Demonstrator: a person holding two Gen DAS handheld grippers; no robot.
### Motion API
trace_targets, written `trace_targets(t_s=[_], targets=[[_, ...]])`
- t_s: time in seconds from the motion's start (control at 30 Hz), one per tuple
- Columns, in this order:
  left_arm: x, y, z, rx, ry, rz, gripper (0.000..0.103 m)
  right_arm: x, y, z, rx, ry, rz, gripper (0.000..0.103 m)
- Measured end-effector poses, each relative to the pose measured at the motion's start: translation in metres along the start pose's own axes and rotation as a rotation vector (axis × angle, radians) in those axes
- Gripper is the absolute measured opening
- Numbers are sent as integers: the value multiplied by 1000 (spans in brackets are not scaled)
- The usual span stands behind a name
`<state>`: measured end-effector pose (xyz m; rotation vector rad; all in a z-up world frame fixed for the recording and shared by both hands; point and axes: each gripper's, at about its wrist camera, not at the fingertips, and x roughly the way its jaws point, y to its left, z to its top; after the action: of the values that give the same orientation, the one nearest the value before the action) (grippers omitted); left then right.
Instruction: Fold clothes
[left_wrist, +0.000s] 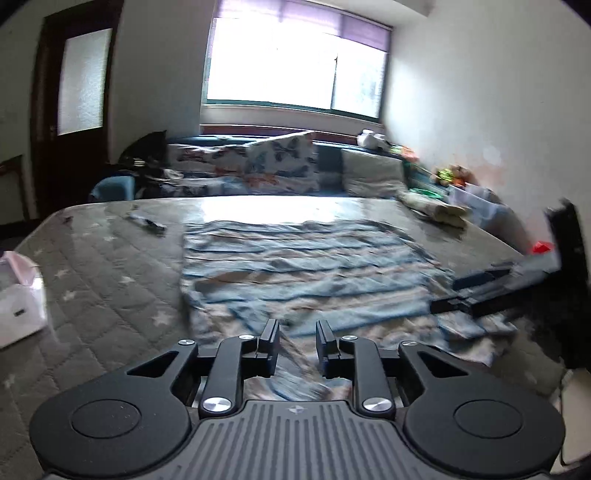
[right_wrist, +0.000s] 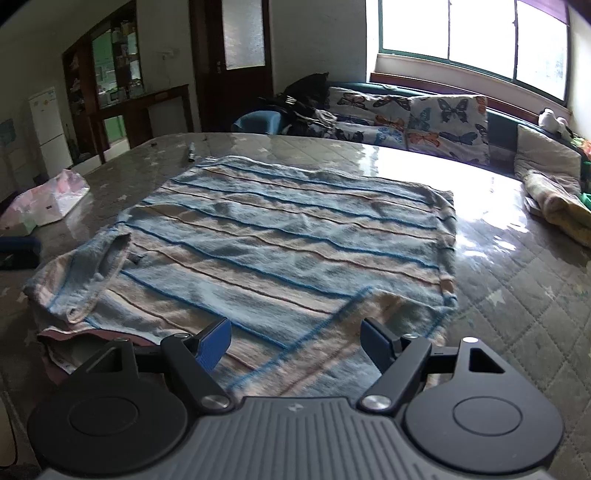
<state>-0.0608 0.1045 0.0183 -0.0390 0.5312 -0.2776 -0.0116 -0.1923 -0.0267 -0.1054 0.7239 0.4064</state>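
Blue-and-beige striped knit garment (right_wrist: 280, 240) lies spread on the grey quilted mattress (right_wrist: 517, 295), one sleeve folded in; further folds remain. Left gripper (left_wrist: 297, 341) and right gripper (right_wrist: 295, 338) both gape, holding nothing.

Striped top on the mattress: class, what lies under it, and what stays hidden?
Under the striped top shows the grey quilted mattress with stars, and a pinkish cloth edge at its near left corner. Whatever lies beneath its middle is covered.

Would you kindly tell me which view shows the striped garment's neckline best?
The right wrist view: the neckline lies sharp and unobstructed at the striped garment's left end. The left wrist view is blurred; no neckline is discernible there.
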Motion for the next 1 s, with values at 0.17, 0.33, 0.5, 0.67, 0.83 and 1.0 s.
trace_targets(t_s=[0.17, 0.33, 0.5, 0.67, 0.83, 1.0], targets=[[21, 26, 1, -85, 47, 96, 21, 0, 16, 7, -29, 0, 70, 73], [35, 28, -11, -19, 111, 115, 21, 3, 43, 18, -93, 13, 171, 58], [38, 30, -20, 1, 145, 110, 21, 11, 75, 27, -170, 44, 285, 48], [33, 37, -14, -12, 117, 116, 23, 25, 111, 29, -250, 89, 408, 37], [30, 45, -6, -20, 93, 130, 23, 40, 138, 26, -295, 138, 459, 27], [31, 46, -6, -16, 95, 116, 24, 44, 149, 21, -315, 153, 473, 11]])
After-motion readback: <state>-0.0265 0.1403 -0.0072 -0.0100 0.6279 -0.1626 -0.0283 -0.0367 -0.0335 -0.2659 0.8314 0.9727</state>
